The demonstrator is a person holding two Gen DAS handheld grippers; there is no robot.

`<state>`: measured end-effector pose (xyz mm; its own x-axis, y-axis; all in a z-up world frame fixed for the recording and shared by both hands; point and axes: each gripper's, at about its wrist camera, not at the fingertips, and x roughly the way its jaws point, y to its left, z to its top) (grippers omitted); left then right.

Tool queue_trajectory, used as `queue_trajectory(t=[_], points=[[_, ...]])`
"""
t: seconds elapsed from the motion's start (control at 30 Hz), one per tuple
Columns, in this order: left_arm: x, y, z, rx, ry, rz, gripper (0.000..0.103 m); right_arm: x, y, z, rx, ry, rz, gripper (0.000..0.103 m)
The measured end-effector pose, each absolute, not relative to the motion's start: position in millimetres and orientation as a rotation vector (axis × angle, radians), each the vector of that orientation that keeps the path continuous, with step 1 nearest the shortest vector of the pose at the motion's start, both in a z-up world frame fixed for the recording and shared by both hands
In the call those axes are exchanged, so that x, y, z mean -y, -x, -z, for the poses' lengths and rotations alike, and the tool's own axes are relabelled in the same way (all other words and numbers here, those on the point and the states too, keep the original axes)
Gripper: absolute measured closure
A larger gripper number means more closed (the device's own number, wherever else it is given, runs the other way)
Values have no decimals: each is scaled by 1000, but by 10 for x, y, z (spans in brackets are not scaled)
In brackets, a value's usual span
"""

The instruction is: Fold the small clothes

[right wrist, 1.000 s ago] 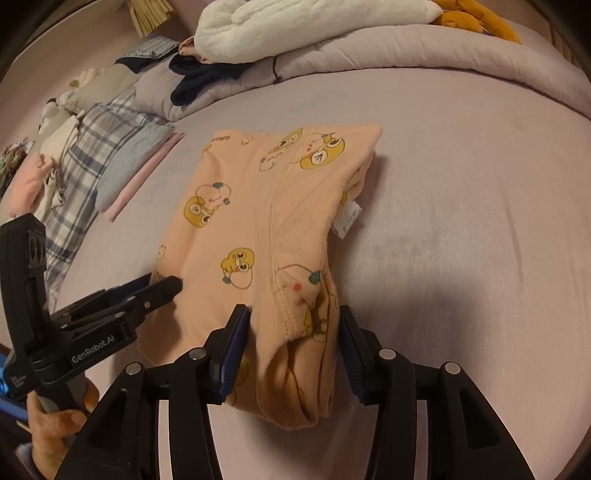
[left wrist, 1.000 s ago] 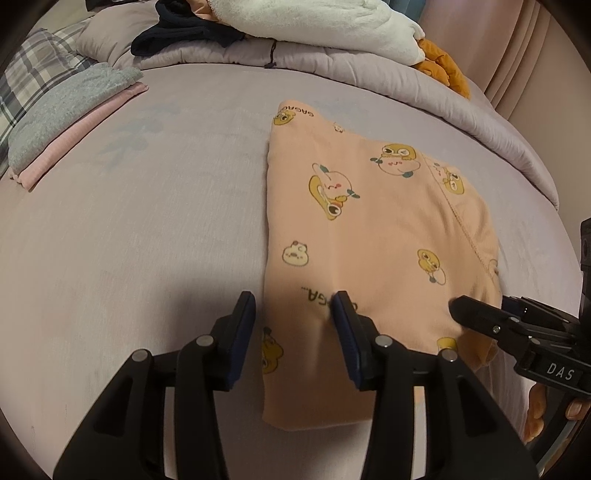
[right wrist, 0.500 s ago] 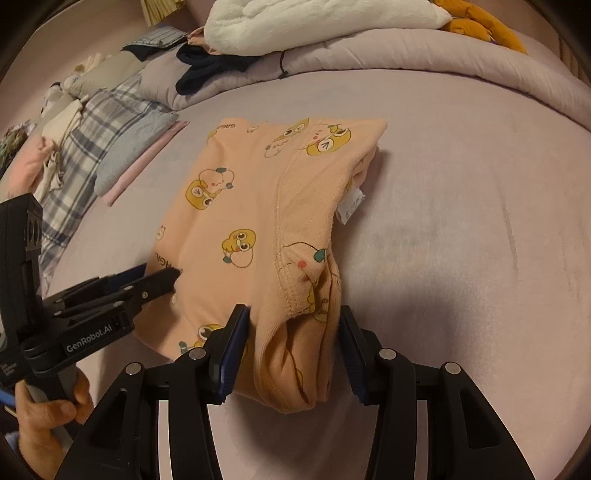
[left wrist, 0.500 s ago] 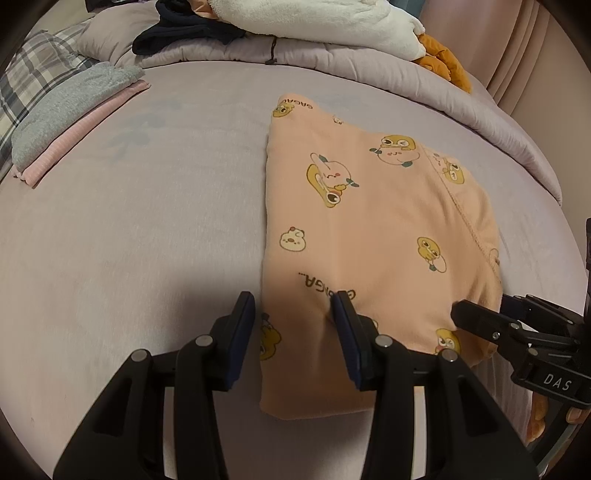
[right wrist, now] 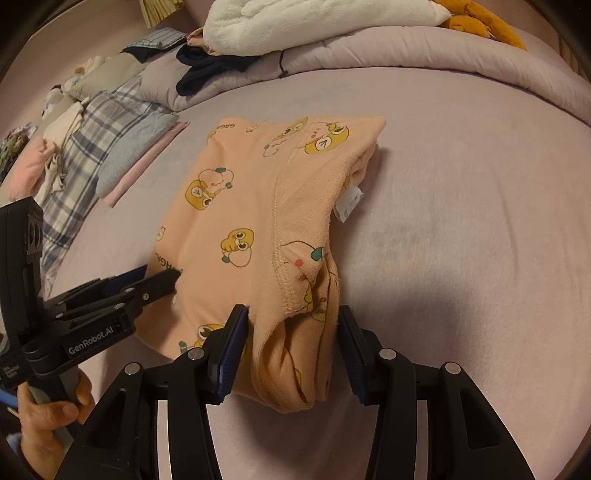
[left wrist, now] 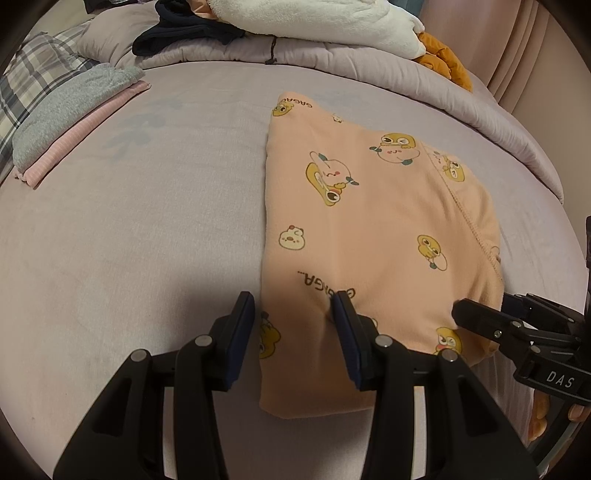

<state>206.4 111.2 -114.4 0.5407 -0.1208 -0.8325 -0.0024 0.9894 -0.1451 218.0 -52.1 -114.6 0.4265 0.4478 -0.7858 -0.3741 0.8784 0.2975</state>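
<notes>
A folded peach garment [left wrist: 369,229] printed with yellow cartoon ducks lies on the lilac bed sheet [left wrist: 129,240]. My left gripper [left wrist: 291,317] straddles its near left corner. The left finger stands just off the cloth's edge, and the right fingertip dents the cloth, which lies nearly flat between the jaws. My right gripper [right wrist: 293,325] sits at the garment's [right wrist: 251,206] near right end. The thick folded edge bulges up between its pads, which touch it on both sides. Each gripper shows in the other's view, the right gripper [left wrist: 491,325] and the left gripper [right wrist: 159,280].
A grey and pink folded stack [left wrist: 70,114] lies at the far left beside plaid cloth [right wrist: 92,147]. A rolled lilac duvet [left wrist: 332,59] with a white blanket [right wrist: 314,22], dark clothes and an orange plush crosses the back. A hand [right wrist: 48,424] holds the left gripper's handle.
The garment's near end has slid slightly away from both grippers in the views. The jaws' spacing looks unchanged.
</notes>
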Motion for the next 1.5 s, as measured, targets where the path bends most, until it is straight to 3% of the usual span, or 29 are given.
queue_trajectory(t=[1.5], points=[[-1100, -1962, 1168, -1005, 113, 60, 53, 605, -2130, 1136, -1021, -53, -481, 55]])
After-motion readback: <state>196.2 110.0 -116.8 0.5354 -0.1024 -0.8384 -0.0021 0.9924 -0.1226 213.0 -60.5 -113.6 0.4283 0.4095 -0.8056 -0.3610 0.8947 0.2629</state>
